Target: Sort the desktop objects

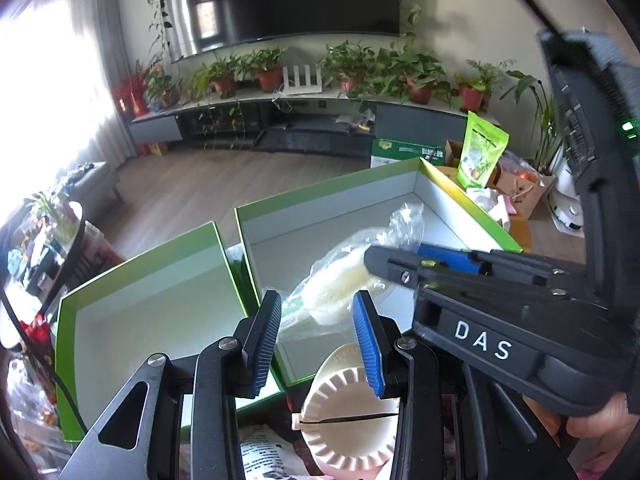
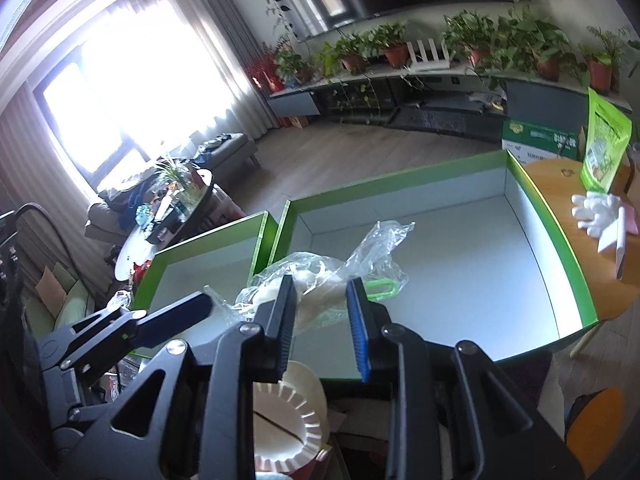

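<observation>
- While nothing yet lies on the floor of either box, the sorting looks barely begun, as I judge it.
- Nearest, below both sets of jaws, a cream scalloped dumpling press [image 1: 352,420] waits unsorted among other clutter.
- The right gripper [image 2: 322,312] has its jaws narrowed on a clear plastic bag [image 2: 320,276]; the crinkled film sits between the pads, so it is held, above the near edge of the large green box [image 2: 560,248].
- The bag holds a pale, rounded item and something green-handled; the film is loose and glossy, its free end flaring up beyond the jaws.
- The left gripper [image 1: 316,336] has its jaws partly apart, empty; the bag hangs just beyond them.
- Beyond and to the left of the jaws stands a smaller green box [image 1: 68,340], also bare inside.
- Left to do: drop the bag into a box, then the press and the rest.
</observation>
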### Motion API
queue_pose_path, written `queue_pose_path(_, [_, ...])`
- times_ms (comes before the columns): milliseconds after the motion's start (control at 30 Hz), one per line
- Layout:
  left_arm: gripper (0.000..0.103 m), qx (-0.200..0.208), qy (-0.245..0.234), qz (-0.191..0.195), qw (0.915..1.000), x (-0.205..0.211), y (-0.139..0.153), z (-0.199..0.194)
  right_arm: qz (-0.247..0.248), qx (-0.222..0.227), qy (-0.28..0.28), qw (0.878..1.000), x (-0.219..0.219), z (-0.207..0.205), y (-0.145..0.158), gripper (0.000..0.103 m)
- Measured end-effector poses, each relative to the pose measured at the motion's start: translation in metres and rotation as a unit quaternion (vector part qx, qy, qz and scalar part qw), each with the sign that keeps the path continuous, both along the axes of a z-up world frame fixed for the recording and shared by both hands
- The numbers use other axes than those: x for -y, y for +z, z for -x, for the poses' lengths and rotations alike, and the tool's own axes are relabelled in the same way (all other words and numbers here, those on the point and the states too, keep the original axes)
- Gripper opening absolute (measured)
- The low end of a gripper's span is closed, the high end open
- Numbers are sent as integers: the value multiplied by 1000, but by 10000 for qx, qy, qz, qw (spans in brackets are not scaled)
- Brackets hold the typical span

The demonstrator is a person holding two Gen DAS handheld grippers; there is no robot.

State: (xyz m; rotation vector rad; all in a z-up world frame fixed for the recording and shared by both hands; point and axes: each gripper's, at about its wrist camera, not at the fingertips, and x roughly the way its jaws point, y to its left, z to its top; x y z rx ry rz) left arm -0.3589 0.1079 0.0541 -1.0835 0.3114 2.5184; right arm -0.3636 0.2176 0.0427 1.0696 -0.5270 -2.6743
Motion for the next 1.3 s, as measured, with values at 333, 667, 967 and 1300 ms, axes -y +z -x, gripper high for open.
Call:
queue_pose_path(333, [38,116,46,-13,9999,3,-3,2,52,451,-23,9990,-3,2,-13,45])
queue_pose_path(667, [38,107,65,-51,9999,5,-1,2,-6,334,-78,9994,-5,-7,-2,49])
queue_pose_path(967, [38,98,94,-37,9999,6,1,-1,-99,279,-71,9995,-6,-15,6,49])
queue_pose_path(1300, [38,-128,53,-45,9999,1,23,-19,-132,65,-63,9999,-7,-35,27,49])
